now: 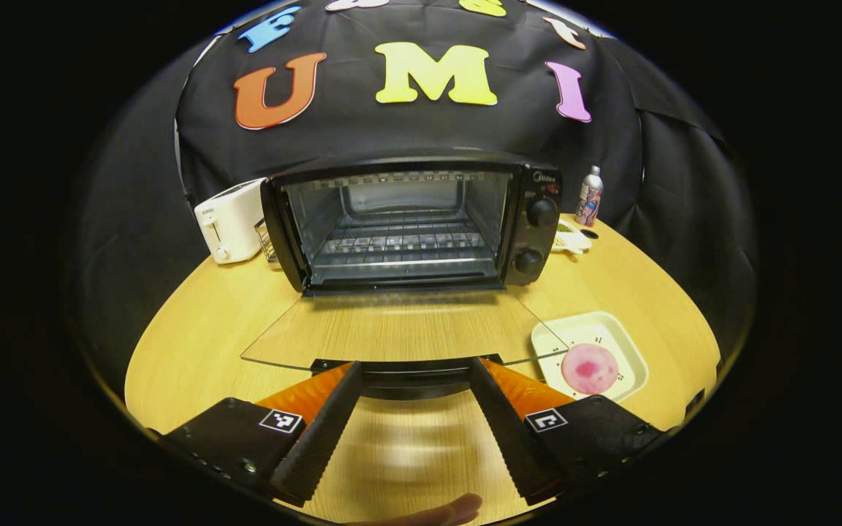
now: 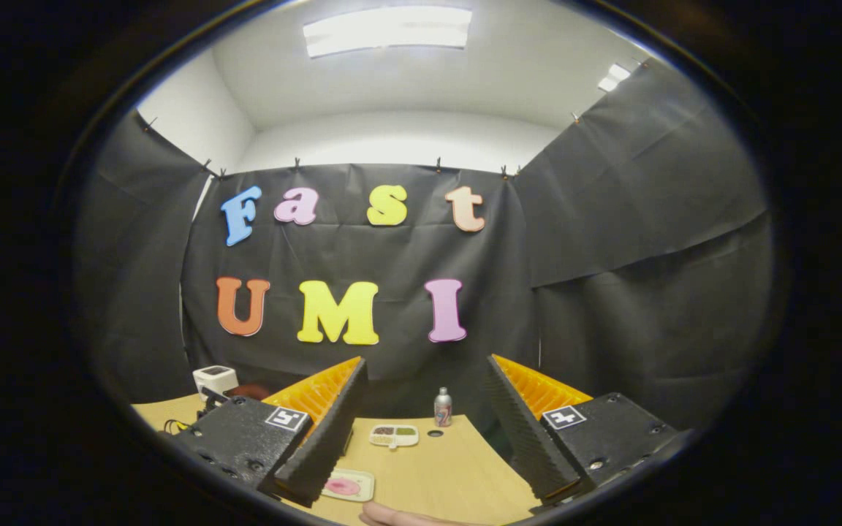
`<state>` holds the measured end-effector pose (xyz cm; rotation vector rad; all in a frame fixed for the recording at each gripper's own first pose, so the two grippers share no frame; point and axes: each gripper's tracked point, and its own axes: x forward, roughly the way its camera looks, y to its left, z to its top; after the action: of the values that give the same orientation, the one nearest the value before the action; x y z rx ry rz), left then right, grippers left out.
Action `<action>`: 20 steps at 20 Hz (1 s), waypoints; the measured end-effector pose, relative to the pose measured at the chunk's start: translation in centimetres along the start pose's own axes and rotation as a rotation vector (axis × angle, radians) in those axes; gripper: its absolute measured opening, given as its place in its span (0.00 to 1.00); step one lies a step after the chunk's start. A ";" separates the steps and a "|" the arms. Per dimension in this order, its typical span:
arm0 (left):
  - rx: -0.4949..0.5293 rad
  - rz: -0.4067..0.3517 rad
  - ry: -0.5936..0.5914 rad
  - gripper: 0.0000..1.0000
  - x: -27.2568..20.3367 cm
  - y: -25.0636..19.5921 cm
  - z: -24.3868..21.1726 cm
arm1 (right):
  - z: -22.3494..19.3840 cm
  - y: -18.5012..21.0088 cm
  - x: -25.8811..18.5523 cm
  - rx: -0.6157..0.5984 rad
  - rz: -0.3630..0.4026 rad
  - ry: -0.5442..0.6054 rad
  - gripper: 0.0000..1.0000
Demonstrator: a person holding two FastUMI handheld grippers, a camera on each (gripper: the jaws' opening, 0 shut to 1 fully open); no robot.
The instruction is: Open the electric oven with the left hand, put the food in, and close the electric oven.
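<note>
My left gripper point(image 1: 414, 376) stands wide open with nothing between its fingers, the tips just at the handle of the oven's glass door point(image 1: 399, 332), which lies folded flat over the wooden table point(image 1: 202, 343); beyond it the electric oven point(image 1: 410, 223) gapes, its rack bare; the pink food point(image 1: 589, 367) sits on a pale plate point(image 1: 629, 343) right of the door; my right gripper point(image 2: 425, 372), raised, is equally wide and empty.
</note>
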<state>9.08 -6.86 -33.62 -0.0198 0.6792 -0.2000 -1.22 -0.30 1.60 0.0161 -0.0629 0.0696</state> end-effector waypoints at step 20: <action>0.009 0.010 -0.286 0.95 -7.6 -0.3 5.6 | -10.5 0.9 7.8 -0.042 0.033 0.350 0.99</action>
<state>6.72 -5.95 -24.52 -0.0358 0.3931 -0.1866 7.15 1.31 -8.35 -0.0396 0.2855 0.1032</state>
